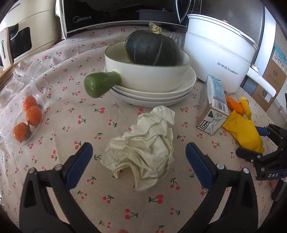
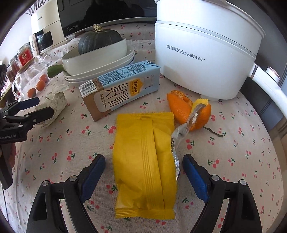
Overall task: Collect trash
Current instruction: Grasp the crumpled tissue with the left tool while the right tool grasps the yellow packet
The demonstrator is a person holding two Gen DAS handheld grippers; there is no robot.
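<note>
Trash lies scattered on our desk (image 1: 59, 111), which wears a cherry-print cloth: a crumpled white paper napkin (image 1: 143, 148), a torn yellow foil snack wrapper (image 2: 145, 161), a light-blue 200mL milk carton (image 2: 122, 87) on its side with a barcode on its end, and curled orange peel (image 2: 181, 105) just beside the wrapper.

Behind them we read "Royalstar" on the white electric cooking pot (image 2: 200, 53), "Midea" on the black microwave (image 1: 107, 16) and "CHANGHONG" on the cream appliance (image 1: 18, 41). A dark green squash (image 1: 152, 48) sits in a white green-handled bowl (image 1: 143, 75).

Our left hand-held gripper (image 1: 139, 159) tilts steeply downward, its blue pads spread wide on either side of the napkin without touching it. Our right hand-held gripper (image 2: 144, 172) is angled down likewise, jaws wide apart flanking the wrapper, gripping nothing.
</note>
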